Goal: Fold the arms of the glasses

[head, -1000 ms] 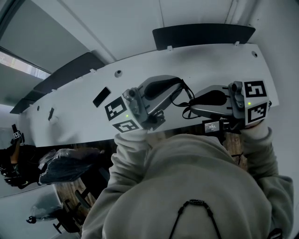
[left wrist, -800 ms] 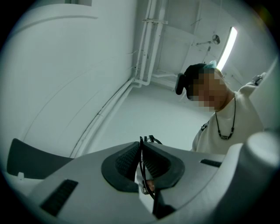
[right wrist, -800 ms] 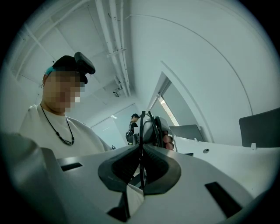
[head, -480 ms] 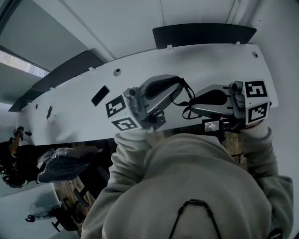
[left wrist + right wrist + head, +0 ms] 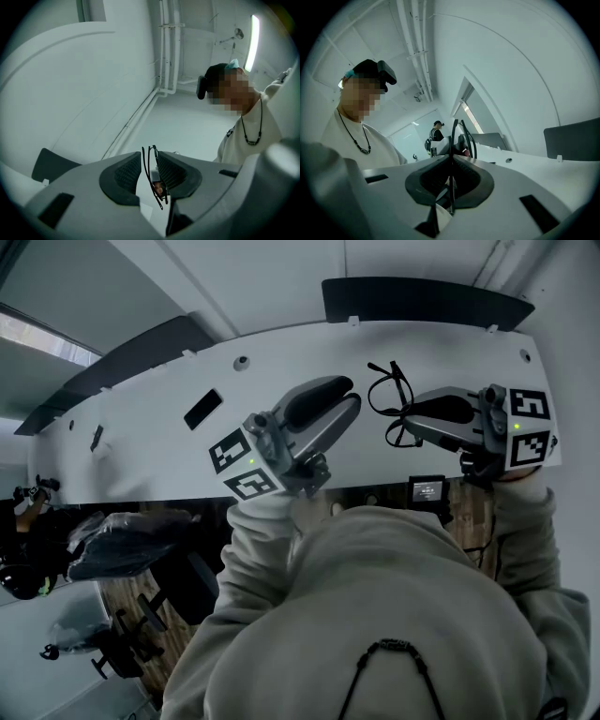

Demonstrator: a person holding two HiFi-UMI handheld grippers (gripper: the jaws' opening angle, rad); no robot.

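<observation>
The glasses, a thin black wire frame, hang over the white table from the tip of my right gripper. That gripper is shut on the frame, and the folded arms stick up beyond its pads. My left gripper sits just left of the glasses. Its jaws are opening. In the left gripper view the thin frame stands in the gap of that gripper, close to the right pad, with no pad pressing on it.
Dark chair backs line the table's far edge. A black slot is set in the table top. A small device with a screen sits at the near edge. A person stands far off.
The left gripper's jaws have parted and drawn back to the left, away from the right gripper's tip. The glasses now show in the right gripper. Both grippers shifted up the picture.
</observation>
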